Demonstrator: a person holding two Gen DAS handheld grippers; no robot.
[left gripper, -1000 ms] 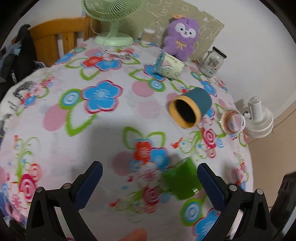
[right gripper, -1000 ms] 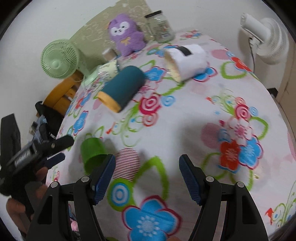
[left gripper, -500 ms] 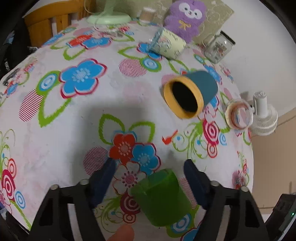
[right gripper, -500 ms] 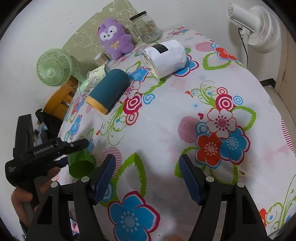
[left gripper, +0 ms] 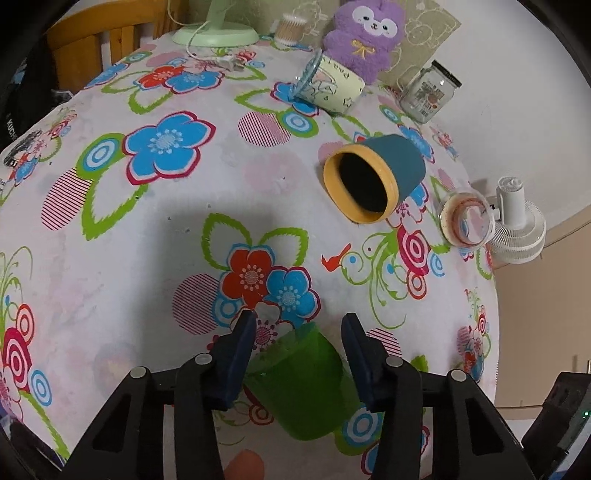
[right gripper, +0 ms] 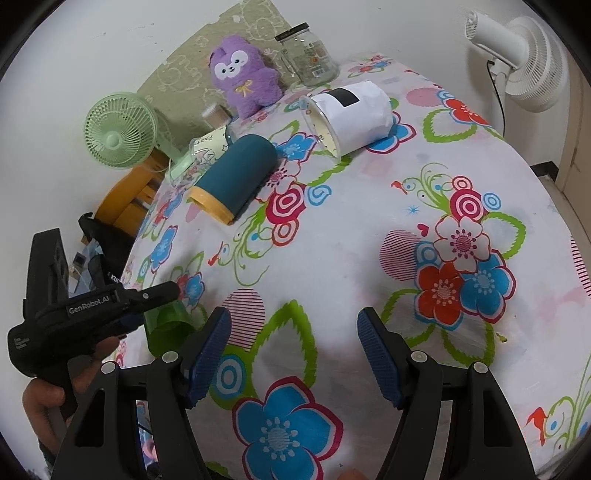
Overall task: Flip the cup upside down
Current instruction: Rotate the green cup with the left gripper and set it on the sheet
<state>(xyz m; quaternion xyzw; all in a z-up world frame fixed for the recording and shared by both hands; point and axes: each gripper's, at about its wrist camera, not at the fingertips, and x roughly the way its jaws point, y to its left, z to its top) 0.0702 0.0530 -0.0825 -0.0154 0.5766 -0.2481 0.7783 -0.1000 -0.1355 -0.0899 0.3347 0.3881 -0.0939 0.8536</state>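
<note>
Closest to me, the left hand-held gripper has its two blue pads on either side of the green cup — the left pad is against the cup's wall, the right pad looks just beside it, and I cannot tell whether the grip is firm. The cup is tilted, its closed base towards the camera and its mouth pointing away over the worktop, down at about 6 o'clock in the left wrist view. From the right wrist view the same cup shows at about 8 o'clock, partly hidden behind the black body of the left gripper and the fingers holding it.

The right hand-held gripper hangs over the flowered cloth with its jaws spread wide and nothing between them.

Farther out, at about 1 o'clock in the left view, a teal cup with a yellow rim lies on its side, its dark mouth facing the camera. Beyond it to the right, a clear cup also lies on its side near the worktop's edge, and a white fan stands just past that edge.

Farther still, at 12 o'clock, a pale printed cup lies tipped over — behind it sit a purple plush toy, a glass jar and the base of a green fan.
</note>
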